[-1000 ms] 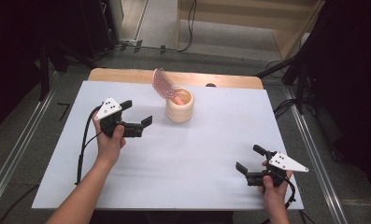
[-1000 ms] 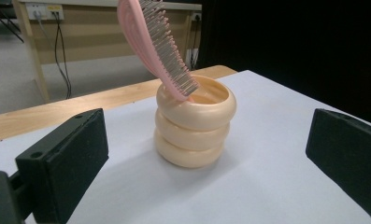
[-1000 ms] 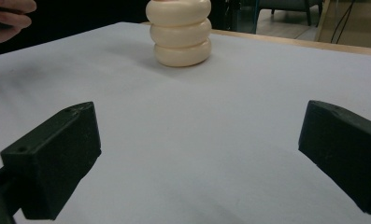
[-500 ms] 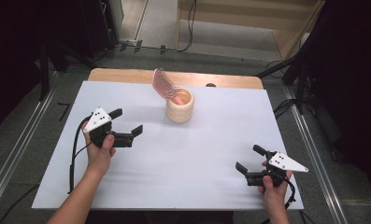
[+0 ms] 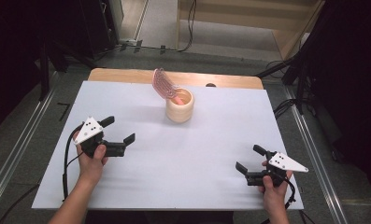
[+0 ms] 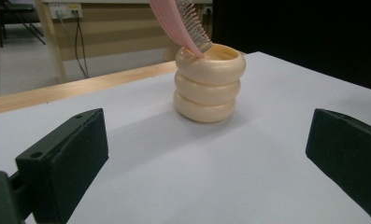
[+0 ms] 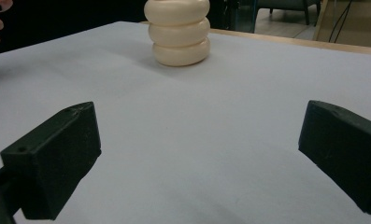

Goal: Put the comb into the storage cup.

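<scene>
White-topped rectangular counter (image 5: 211,158) with a pale wooden far edge (image 5: 127,74), standing on a grey floor (image 5: 15,140) crossed by metal rails (image 5: 314,140) and black cables (image 5: 190,28), with dark black surroundings on both sides and a light wooden furniture frame (image 5: 248,18) beyond.

I see my left gripper (image 5: 118,130) draw back from the cream ringed holder (image 5: 180,106), sliding left and nearer across the white table (image 5: 206,154), jaws spread wide.
</scene>
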Available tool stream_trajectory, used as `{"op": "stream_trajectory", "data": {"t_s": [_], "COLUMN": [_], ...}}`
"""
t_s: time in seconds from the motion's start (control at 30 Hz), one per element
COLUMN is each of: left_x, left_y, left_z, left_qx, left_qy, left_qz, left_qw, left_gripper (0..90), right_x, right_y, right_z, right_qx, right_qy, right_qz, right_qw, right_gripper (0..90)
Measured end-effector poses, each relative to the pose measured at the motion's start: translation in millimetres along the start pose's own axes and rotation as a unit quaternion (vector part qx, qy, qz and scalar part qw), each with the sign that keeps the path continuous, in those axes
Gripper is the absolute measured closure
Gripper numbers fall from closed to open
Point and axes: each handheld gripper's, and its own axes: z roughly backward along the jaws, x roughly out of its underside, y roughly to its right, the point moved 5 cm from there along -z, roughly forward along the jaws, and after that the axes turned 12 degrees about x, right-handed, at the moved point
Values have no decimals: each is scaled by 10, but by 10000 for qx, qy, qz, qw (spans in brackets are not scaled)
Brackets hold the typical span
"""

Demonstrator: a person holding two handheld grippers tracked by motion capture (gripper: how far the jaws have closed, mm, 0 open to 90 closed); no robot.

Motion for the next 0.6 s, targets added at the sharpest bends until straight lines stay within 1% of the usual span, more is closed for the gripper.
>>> {"op": "stream_trajectory", "data": {"t_s": [0.1,0.27,0.43,0.53,0.6], "left_x": [47,97,149,199,232], "left_y": [4,15,20,21,16], "left_z": [50,135,222,281,325], "left_qx": [-30,-57,-88,-106,-133], "left_qy": [-27,4,-42,-92,-82], "left_qz": [-24,-34,-69,-66,-45], "left_qw": [10000,10000,9999,9999,9999], "left_gripper": [0,0,0,0,0], "right_x": [1,1,2,3,2], "right_y": [-2,-2,-3,-3,-6], "right_z": [0,0,0,-1,-2], "right_qx": [2,16,24,31,31], "right_qy": [-7,-6,-13,-14,-11], "right_qz": [3,8,6,14,6], "right_qw": [10000,10000,10000,10000,10000], "right_gripper": [0,0,0,0,0]}}
